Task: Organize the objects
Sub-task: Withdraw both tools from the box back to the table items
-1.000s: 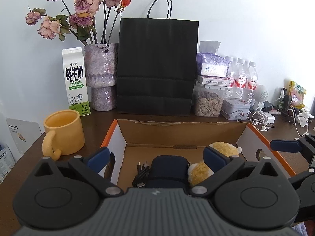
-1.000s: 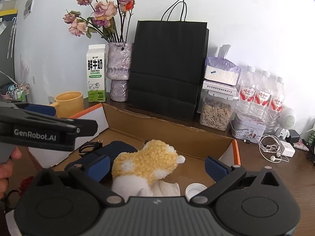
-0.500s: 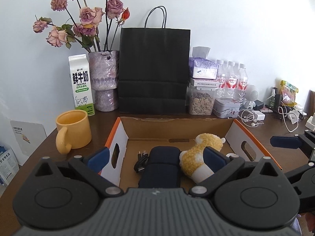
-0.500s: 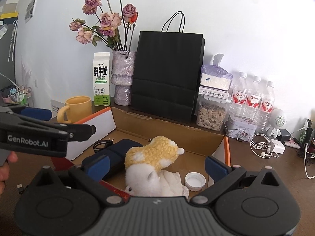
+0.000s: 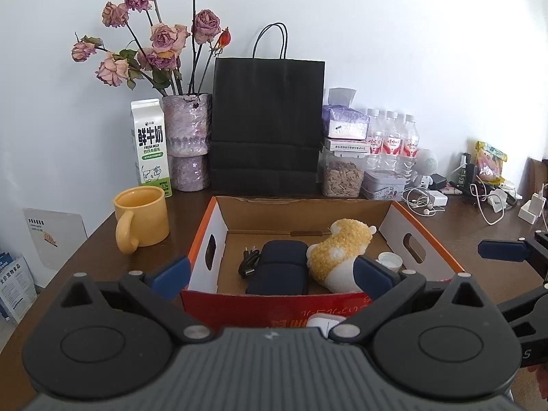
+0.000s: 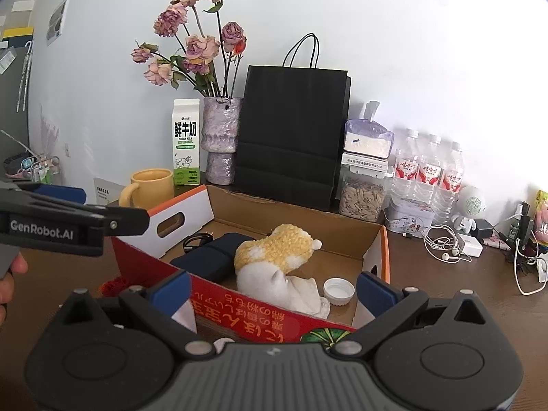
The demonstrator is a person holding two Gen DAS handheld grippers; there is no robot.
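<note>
Organizing stage: judged near its end, since most loose things are already gathered inside the cardboard box (image 5: 394, 219).
Risk: the box's near red wall could be clipped and the box shoved across the counter (image 5: 102, 239) if either hand-held gripper is driven forward low.
Second risk: the yellow mug (image 5: 142, 215), just left of the box, could be knocked by a wide sweep.
Box contents: a plush toy (image 6: 274, 260) lies right of centre against a dark pouch (image 5: 279, 270); a black cable (image 5: 249, 262) is coiled left of the pouch; a white cap (image 6: 338, 291) sits in the box's right near corner.
Outside the box: a small white item (image 5: 322, 323), only partly seen, lies before the near wall.
Left hand-held gripper (image 5: 272, 274): spread wide, nothing held, poised in front of the box.
Right hand-held gripper (image 6: 272, 289): likewise spread and unloaded, before the box's right part.
</note>
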